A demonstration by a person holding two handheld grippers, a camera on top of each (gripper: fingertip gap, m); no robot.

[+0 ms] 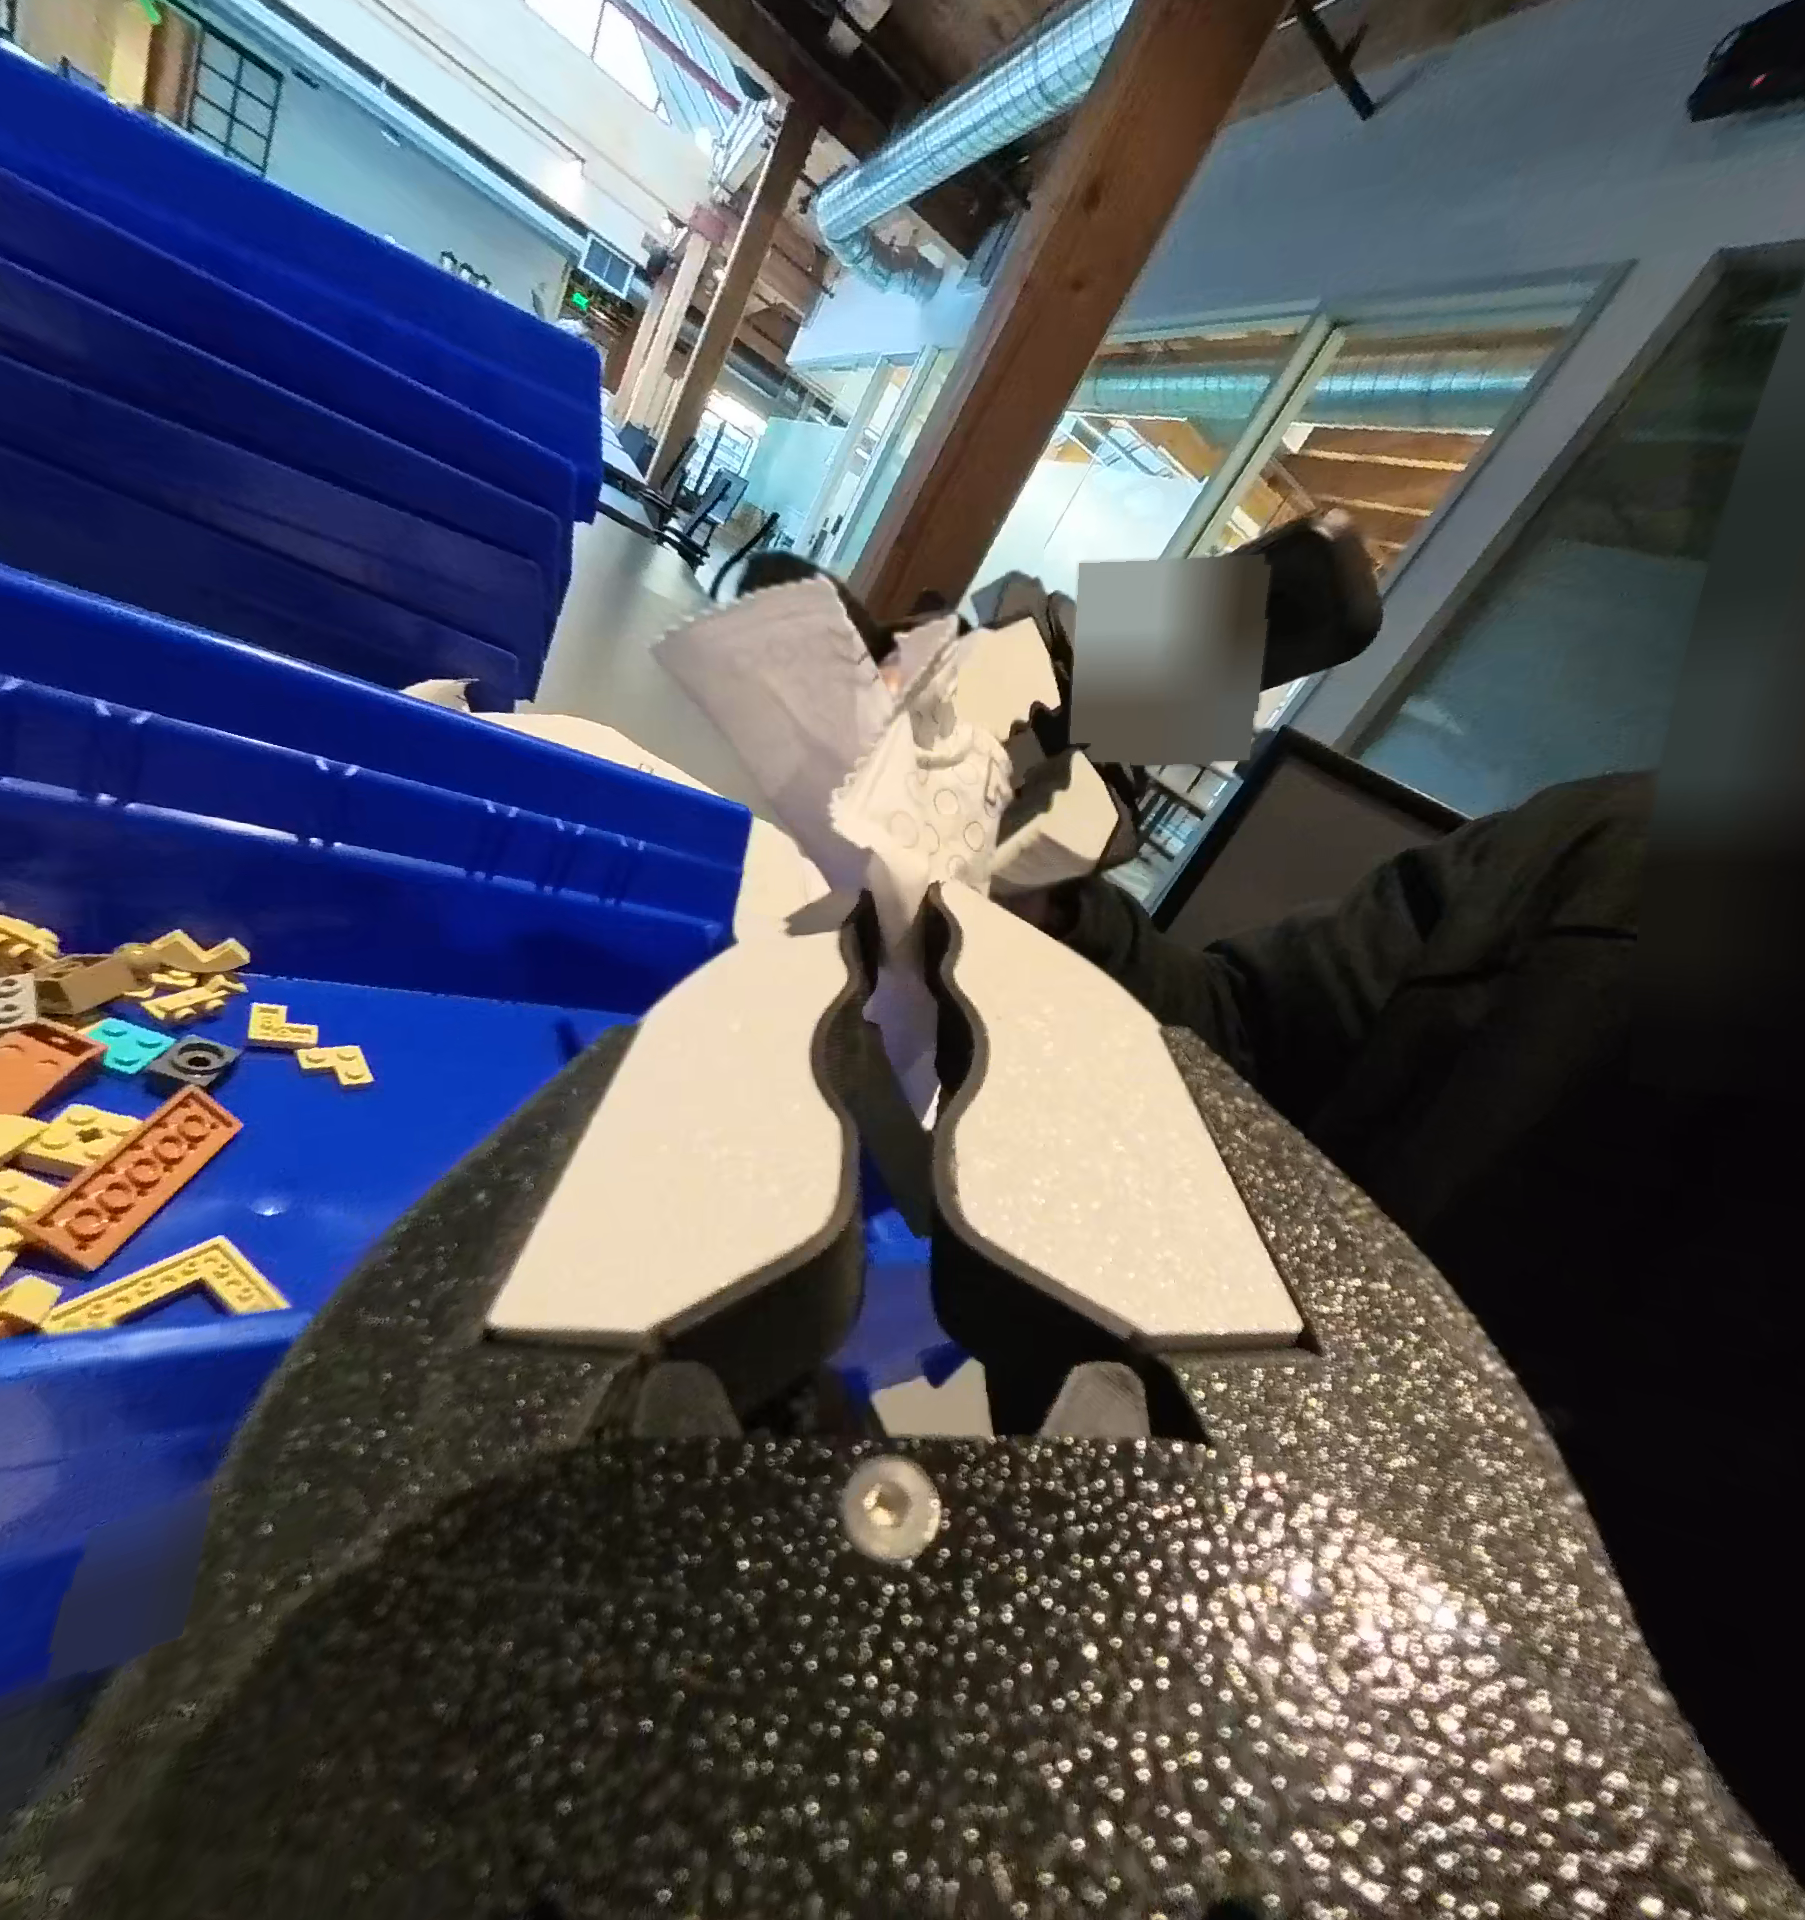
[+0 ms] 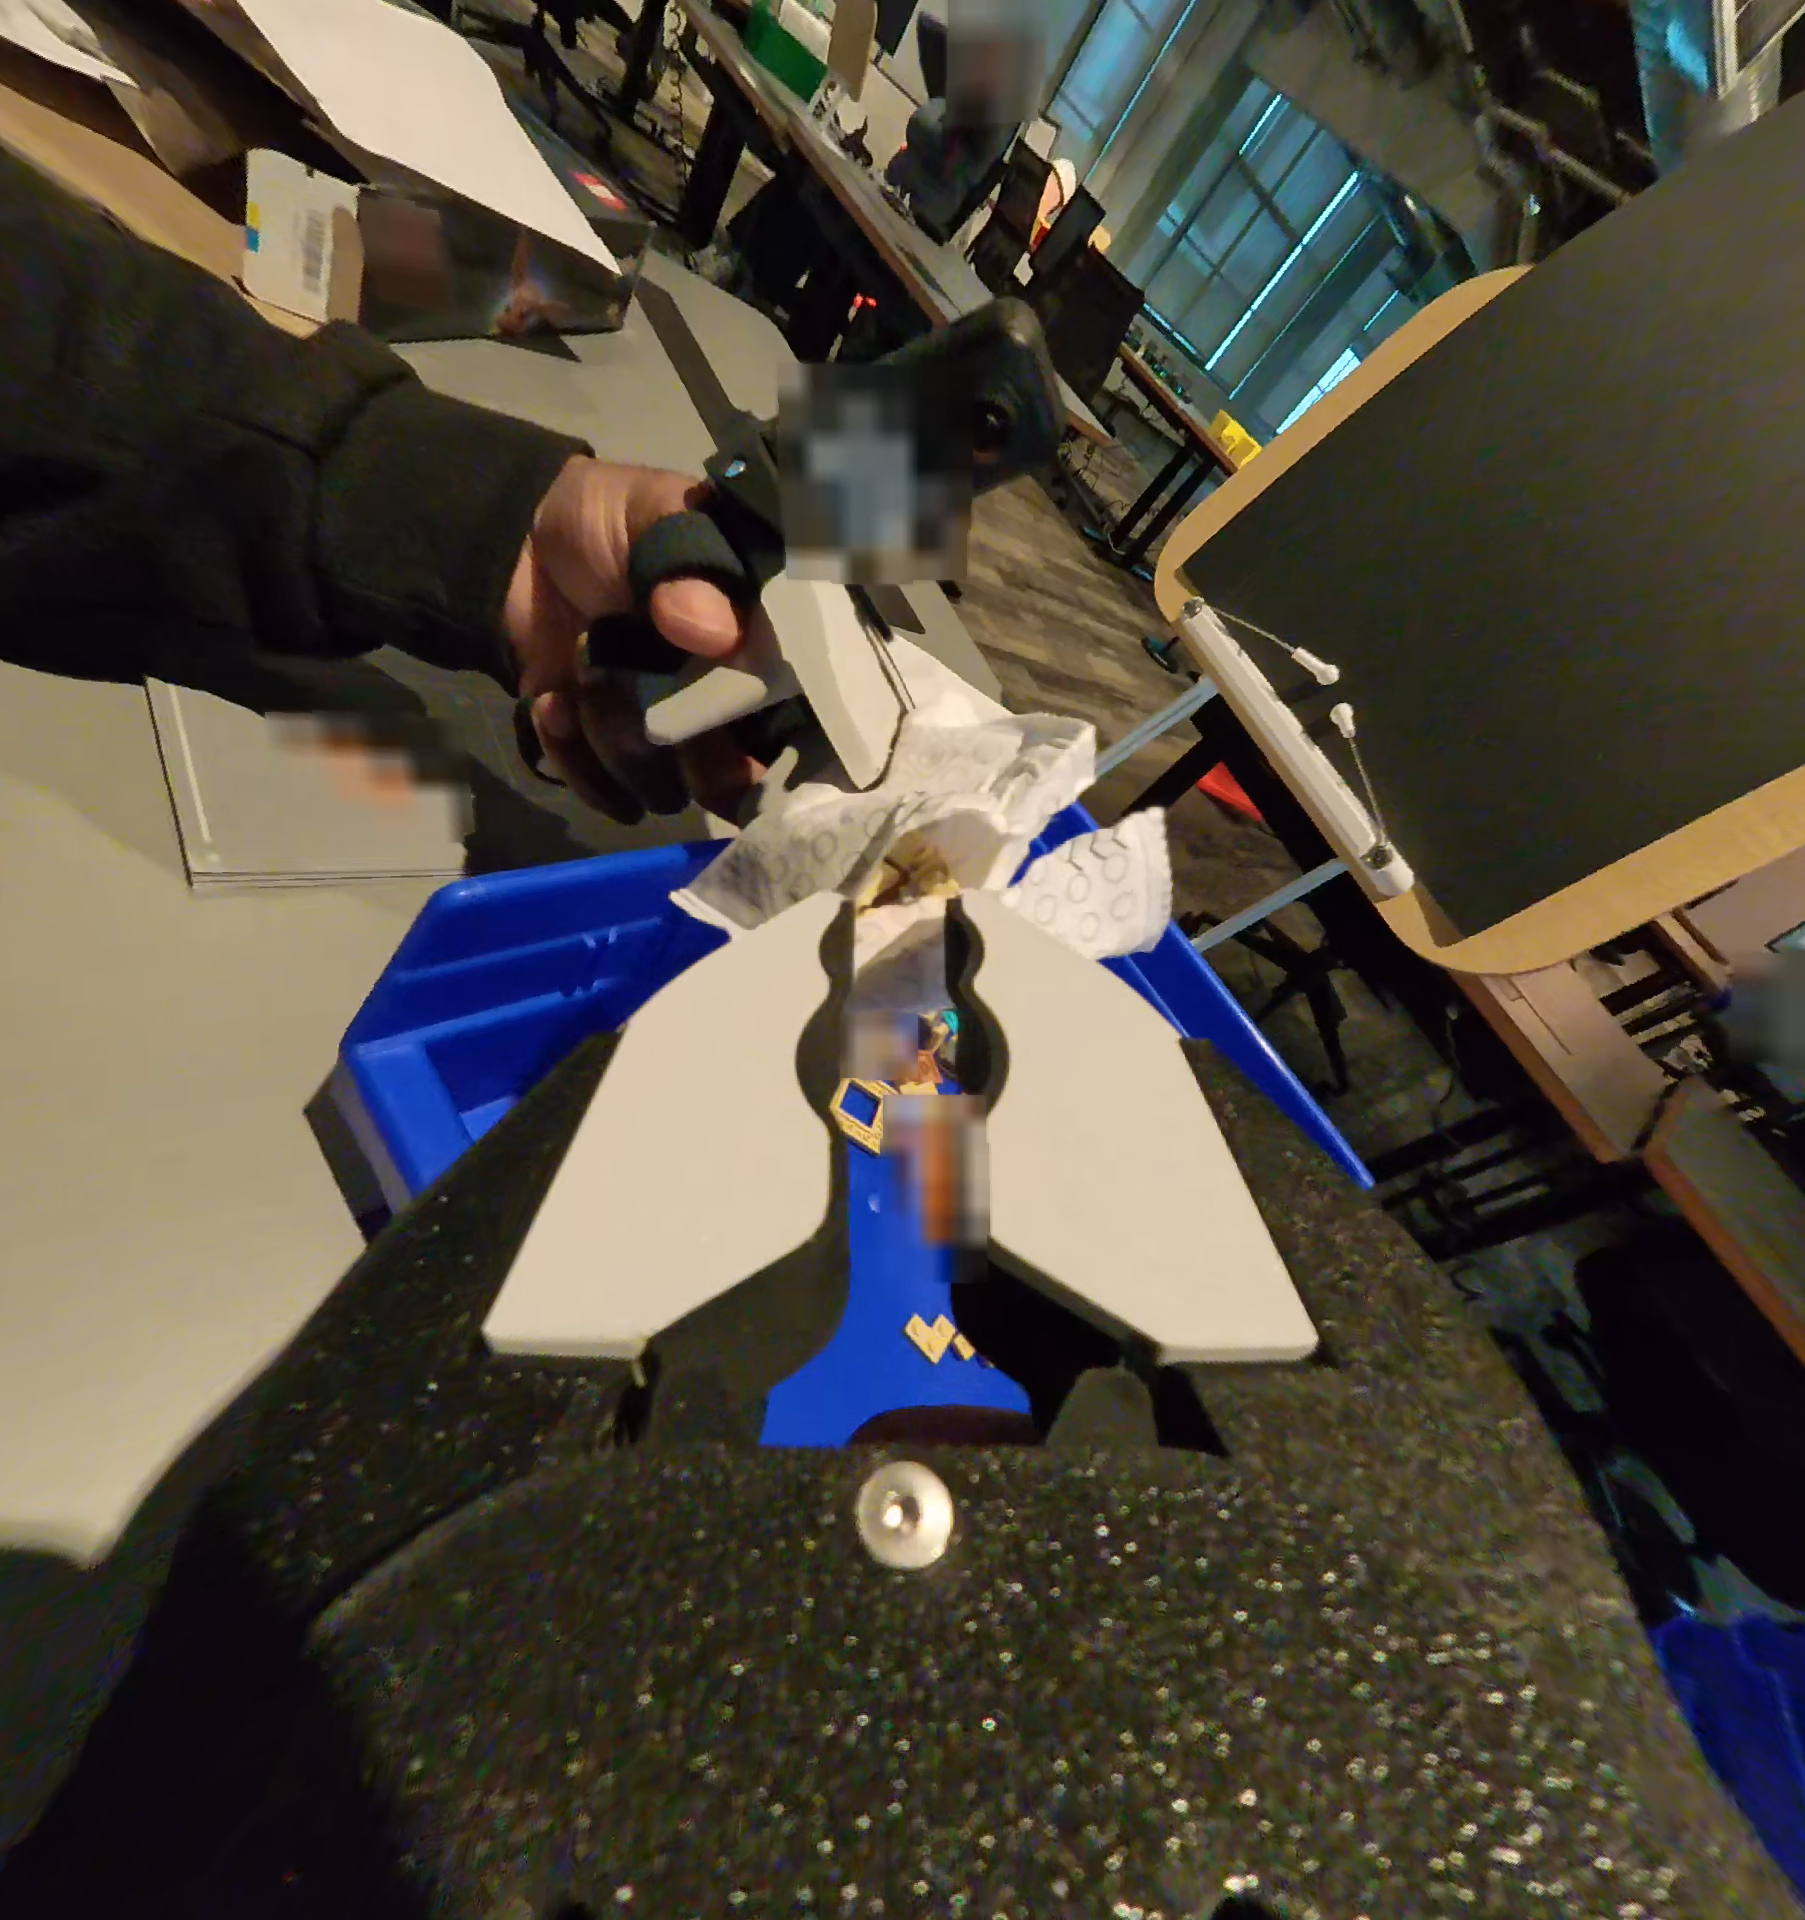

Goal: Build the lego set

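Note:
A white paper bag (image 1: 919,790) printed with circles is held between both grippers, above a blue bin (image 1: 410,1101). My left gripper (image 1: 903,925) is shut on one end of the bag. My right gripper (image 2: 903,914) is shut on the other end of the bag (image 2: 981,779). The bag is torn open, and tan pieces (image 2: 913,868) show in the tear. The left gripper (image 2: 846,727) also shows in the right wrist view, held by a hand. Several loose tan, orange, grey and teal lego pieces (image 1: 98,1091) lie on the bin floor.
More blue bins (image 1: 202,364) are stacked at the left. The bin (image 2: 524,977) sits on a grey table (image 2: 98,1143). A black-topped table with a wooden edge (image 2: 1500,520) stands to the right. A dark sleeve (image 1: 1397,987) reaches in from the right. Left tips to right tips: about 4 centimeters.

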